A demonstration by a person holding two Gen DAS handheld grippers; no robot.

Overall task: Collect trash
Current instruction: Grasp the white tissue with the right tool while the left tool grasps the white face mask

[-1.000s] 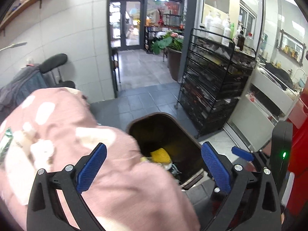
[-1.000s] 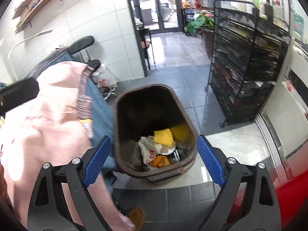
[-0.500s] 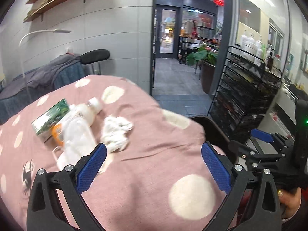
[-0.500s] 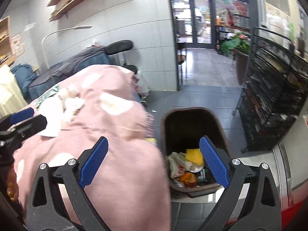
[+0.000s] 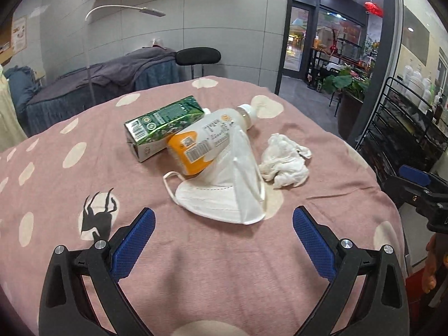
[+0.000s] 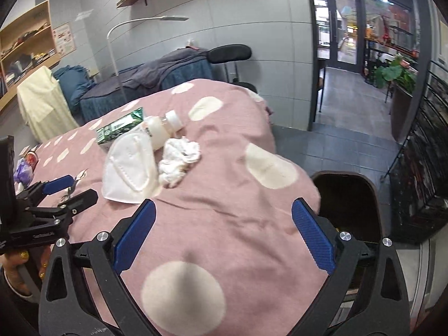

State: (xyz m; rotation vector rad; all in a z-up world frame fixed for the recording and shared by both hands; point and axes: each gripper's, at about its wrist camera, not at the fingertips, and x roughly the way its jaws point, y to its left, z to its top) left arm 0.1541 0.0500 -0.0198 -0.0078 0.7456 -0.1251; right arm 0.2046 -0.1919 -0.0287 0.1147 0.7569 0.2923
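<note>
Both grippers have swung away from the bin they faced a second ago and now look over the pink spotted blanket (image 5: 224, 266), where the trash lies.

In the left wrist view, the left gripper (image 5: 222, 240) has its jaws spread wide with nothing between them. Just ahead of the gap lies a white face mask (image 5: 224, 196), its nearest edge close in front of the fingertips. Beyond it, leaning on the mask, is a plastic bottle (image 5: 207, 140) with an orange label, and behind that, toward the left jaw's side, a green carton (image 5: 162, 123). A crumpled white tissue (image 5: 285, 162) sits ahead of the right jaw, touching the mask's edge. The other gripper shows at the far right edge.

In the right wrist view, the right gripper (image 6: 222, 238) also stands wide and empty, over bare blanket. The same four pieces lie ahead and toward its left jaw: mask (image 6: 128, 170), tissue (image 6: 179, 162), bottle (image 6: 159, 128) and carton (image 6: 120, 126). The dark bin (image 6: 347, 193) sits just beyond the right jaw, beside the blanket's edge; something yellowish shows low inside, though the jaw hides most of it.

Judging by this, some trash may already be binned, while four pieces are left on the blanket. The mask looks the nearest next pick for the left gripper.
</note>
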